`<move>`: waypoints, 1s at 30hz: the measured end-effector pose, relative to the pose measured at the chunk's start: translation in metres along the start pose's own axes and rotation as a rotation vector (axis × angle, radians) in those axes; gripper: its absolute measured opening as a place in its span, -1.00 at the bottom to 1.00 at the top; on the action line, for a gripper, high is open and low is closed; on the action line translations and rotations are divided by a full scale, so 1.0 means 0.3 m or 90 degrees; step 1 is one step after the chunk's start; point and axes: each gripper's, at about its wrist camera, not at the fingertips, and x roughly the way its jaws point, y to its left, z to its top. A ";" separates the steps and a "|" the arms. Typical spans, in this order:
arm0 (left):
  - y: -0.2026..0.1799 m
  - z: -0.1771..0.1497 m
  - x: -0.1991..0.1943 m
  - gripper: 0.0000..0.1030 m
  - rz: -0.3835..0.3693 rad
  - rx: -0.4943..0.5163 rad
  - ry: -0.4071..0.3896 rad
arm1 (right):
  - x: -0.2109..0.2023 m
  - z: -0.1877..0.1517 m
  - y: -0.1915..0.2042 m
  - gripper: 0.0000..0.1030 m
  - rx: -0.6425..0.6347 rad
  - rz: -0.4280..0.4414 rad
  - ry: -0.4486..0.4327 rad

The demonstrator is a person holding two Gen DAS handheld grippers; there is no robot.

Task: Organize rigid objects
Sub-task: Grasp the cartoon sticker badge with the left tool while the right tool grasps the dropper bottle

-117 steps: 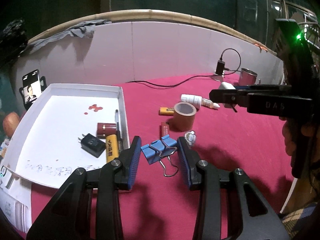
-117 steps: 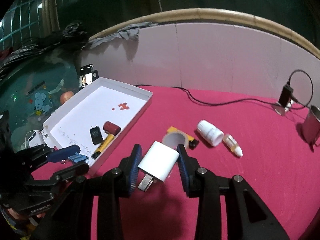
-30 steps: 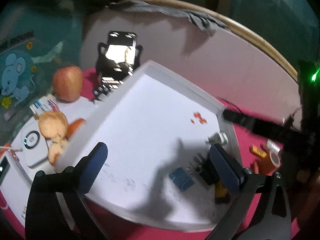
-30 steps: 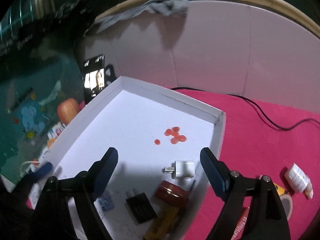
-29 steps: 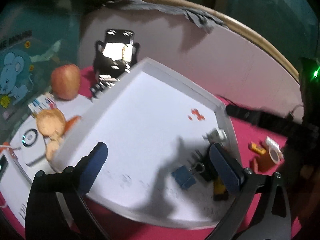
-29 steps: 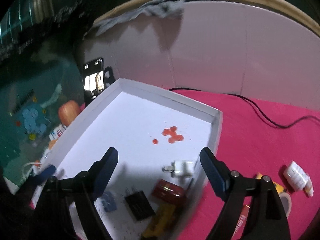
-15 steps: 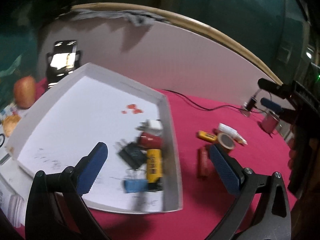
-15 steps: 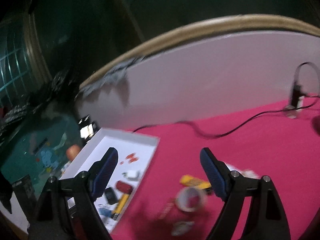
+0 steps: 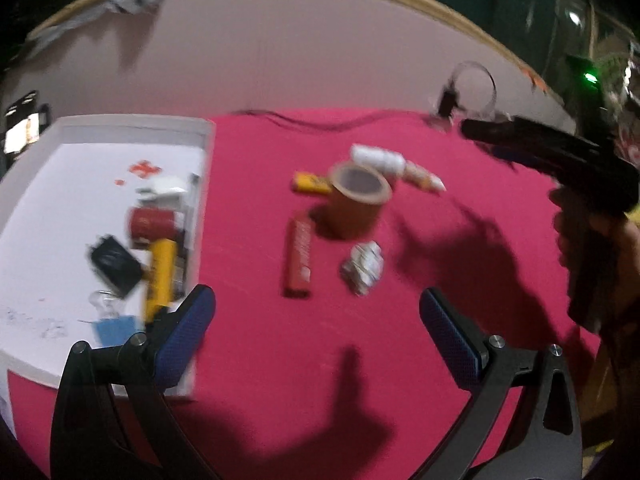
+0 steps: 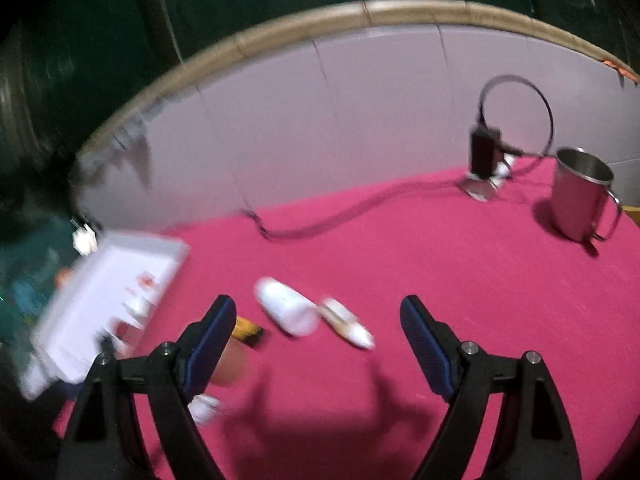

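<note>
- The left claw (image 9: 316, 320) is spread wide and holds nothing, above the red-covered worktop (image 9: 260, 360) just right of the white tray (image 9: 200, 128).
- The right claw (image 10: 316, 328) is likewise spread wide and empty, over the middle of the worktop.
- A red lighter (image 9: 299, 256) lies flat on the cloth between the left claw's pads, its long axis running near to far; it carries pale lettering, too blurred to read.
- Just beyond it stands a brown tape roll (image 9: 356, 200), open end up, with a yellow lighter (image 9: 310, 182) lying crosswise at its far left side.
- A white bottle (image 10: 286, 310) lies on its side beyond the roll, and a small dropper bottle (image 10: 346, 322) lies to its right, tip pointing near-right.
- A crumpled silvery item (image 9: 362, 266), perhaps foil, sits right of the red lighter.
- In the tray's right part lie a white plug (image 9: 166, 188), a red cylinder (image 9: 152, 222), a black adapter (image 9: 114, 266), a yellow marker-like stick (image 9: 160, 276) lengthwise near to far, and a blue binder clip (image 9: 114, 328).
- A steel mug (image 10: 582, 200) stands at the far right.
</note>
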 end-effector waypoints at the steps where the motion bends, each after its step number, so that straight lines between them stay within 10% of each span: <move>1: -0.014 0.000 0.013 0.99 -0.006 0.010 0.006 | 0.027 -0.017 -0.013 0.63 -0.022 -0.014 0.014; 9: -0.096 0.041 0.114 0.78 -0.029 0.084 0.023 | 0.174 -0.054 -0.027 0.63 -0.131 -0.025 0.070; 14: -0.129 0.047 0.184 0.17 -0.002 0.124 0.047 | 0.285 -0.028 -0.020 0.62 -0.161 -0.011 0.140; 20: -0.154 0.040 0.214 0.17 -0.011 0.138 0.062 | 0.321 -0.018 -0.009 0.23 -0.192 -0.019 0.154; 26: -0.136 0.056 0.237 0.17 -0.022 0.119 0.073 | 0.283 -0.049 0.013 -0.60 -0.213 -0.012 0.146; 30: -0.133 0.063 0.244 0.17 -0.024 0.116 0.072 | 0.230 -0.091 0.011 -0.64 -0.181 0.007 0.148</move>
